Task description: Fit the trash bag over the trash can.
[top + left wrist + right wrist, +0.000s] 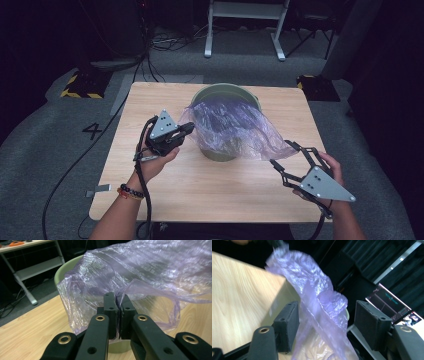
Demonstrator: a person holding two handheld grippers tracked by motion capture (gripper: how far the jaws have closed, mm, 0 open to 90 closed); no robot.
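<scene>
A green bucket (222,94) stands at the middle of the wooden table (150,190), with a thin purple plastic bag (230,127) draped over its mouth and front. My left gripper (187,129) is at the bag's left edge, shut on a pinch of the film. In the left gripper view its jaws are pressed together on the bag (150,272), with the bucket's rim (67,267) behind. My right gripper (281,152) is at the bag's lower right corner, open. In the right gripper view the bag (319,312) hangs loose in the gap of the right gripper (329,320).
Grey carpet surrounds the table. A white-legged frame (245,30) stands behind it, with cables on the floor. Yellow-and-black striped bases (80,87) sit at the back left and back right. A lit monitor (392,305) is off to the side.
</scene>
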